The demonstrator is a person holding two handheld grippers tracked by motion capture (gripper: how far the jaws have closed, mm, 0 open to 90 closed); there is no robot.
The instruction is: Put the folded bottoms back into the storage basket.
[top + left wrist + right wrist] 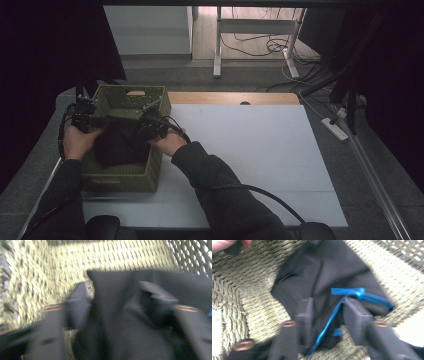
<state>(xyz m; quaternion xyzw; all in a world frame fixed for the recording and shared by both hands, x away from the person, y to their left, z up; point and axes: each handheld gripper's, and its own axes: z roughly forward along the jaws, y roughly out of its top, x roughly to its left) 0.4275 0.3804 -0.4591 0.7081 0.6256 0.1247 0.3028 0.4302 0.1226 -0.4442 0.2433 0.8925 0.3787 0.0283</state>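
Resting on the white table (260,165), at about nine o'clock of its top, a green woven basket (127,181) holds a black garment (119,145) that lies folded on the basket's floor.

Starting at the left of the high view, the left gripper (84,120) sits at the basket's nine o'clock rim, with the person's left hand (76,142) just behind it at seven o'clock. In the left gripper view the jaws stand apart, the garment (120,315) bunched between them; that picture is blurred, so whether the pads touch the cloth cannot be told, but they do not pinch it. The woven wall (112,257) of the basket rises at twelve o'clock beyond the cloth.

Moving right, the garment fills the middle of the basket between the two tools. At its three o'clock edge sits the right gripper (152,125), the right hand (170,142) behind it at five o'clock and a dark sleeve (215,185) running down toward six. In the right gripper view the jaws also stand apart over the cloth (324,272), and a blue trim (348,291) runs between them from one o'clock down to seven without being clamped. Woven basket floor (254,297) shows at nine o'clock of the garment, and a strip of white table at four o'clock.
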